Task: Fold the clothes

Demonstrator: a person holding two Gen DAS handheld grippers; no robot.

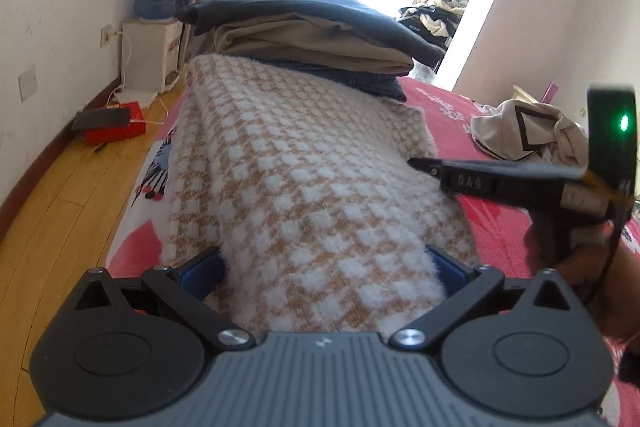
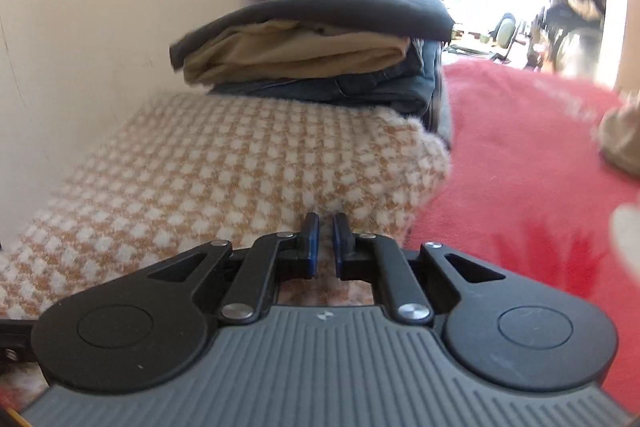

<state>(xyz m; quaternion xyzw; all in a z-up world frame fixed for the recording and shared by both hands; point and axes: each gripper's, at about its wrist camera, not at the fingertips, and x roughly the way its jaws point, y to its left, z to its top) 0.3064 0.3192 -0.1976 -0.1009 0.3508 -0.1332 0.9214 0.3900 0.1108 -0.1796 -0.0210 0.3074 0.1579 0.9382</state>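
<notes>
Left wrist view: my left gripper (image 1: 320,267) has its blue fingers (image 1: 202,269) spread wide, one on each side of the near end of the checked sweater (image 1: 288,171); the pads do not pinch it. That sweater lies lengthwise on the red bedspread (image 1: 452,107), running toward twelve o'clock, where a stack of folded clothes (image 1: 312,35) sits at its far end. At three o'clock my right gripper (image 1: 418,161) reaches in sideways, its tip at the sweater's right edge, with a hand (image 1: 576,263) on its handle. A crumpled pale garment (image 1: 520,135) lies at two o'clock, well apart.

From the right wrist, my fingers (image 2: 310,243) stand nearly together with only a thin gap, nothing between them, just above the sweater's edge (image 2: 224,163).
</notes>
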